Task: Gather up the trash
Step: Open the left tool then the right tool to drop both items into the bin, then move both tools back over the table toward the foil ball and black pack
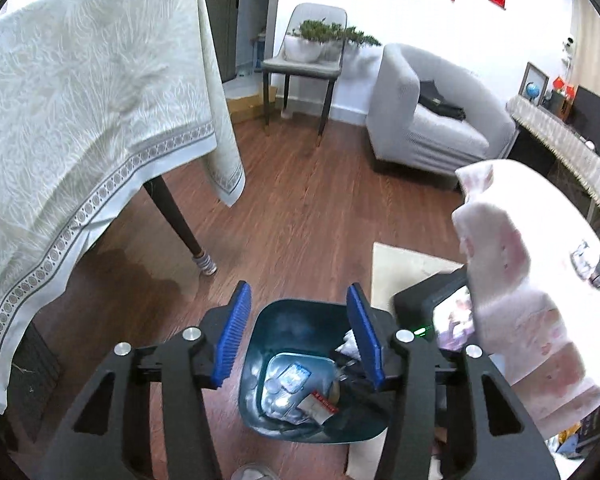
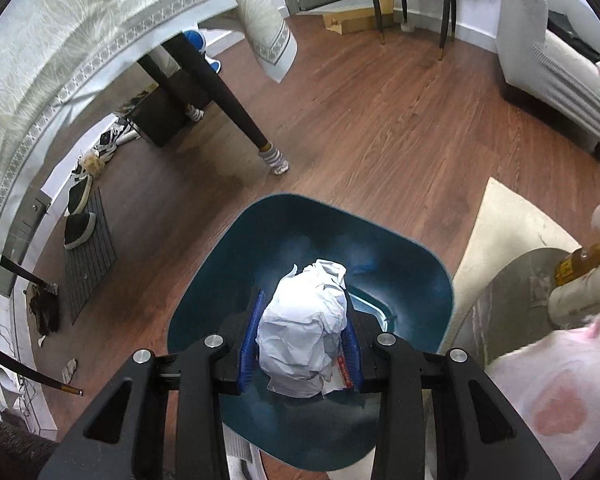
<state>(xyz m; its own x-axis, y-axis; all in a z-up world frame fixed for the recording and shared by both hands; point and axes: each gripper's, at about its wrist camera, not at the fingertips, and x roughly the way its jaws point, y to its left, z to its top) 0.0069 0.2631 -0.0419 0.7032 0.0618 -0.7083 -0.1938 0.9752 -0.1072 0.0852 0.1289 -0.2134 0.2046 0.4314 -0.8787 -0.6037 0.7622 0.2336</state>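
A dark teal trash bin (image 1: 268,320) stands on the wood floor and holds clear plastic packaging (image 1: 290,380) and a red-and-white wrapper (image 1: 318,402). Over its mouth hangs my left gripper (image 1: 299,298), open, with only the bin showing between its blue pads. In the right wrist view my right gripper (image 2: 303,304) is shut on a crumpled white paper ball (image 2: 304,320), held just above the bin (image 2: 228,280). A scrap with red print (image 2: 342,372) peeks out under the ball.
A table with a pale patterned cloth (image 1: 80,100) stands on the left, its dark leg (image 1: 176,220) close to the bin. A cream rug (image 2: 500,240) lies to the right, a grey armchair (image 1: 428,120) and a chair (image 1: 300,68) behind. A person's pink-patterned sleeve (image 1: 532,300) fills the right edge.
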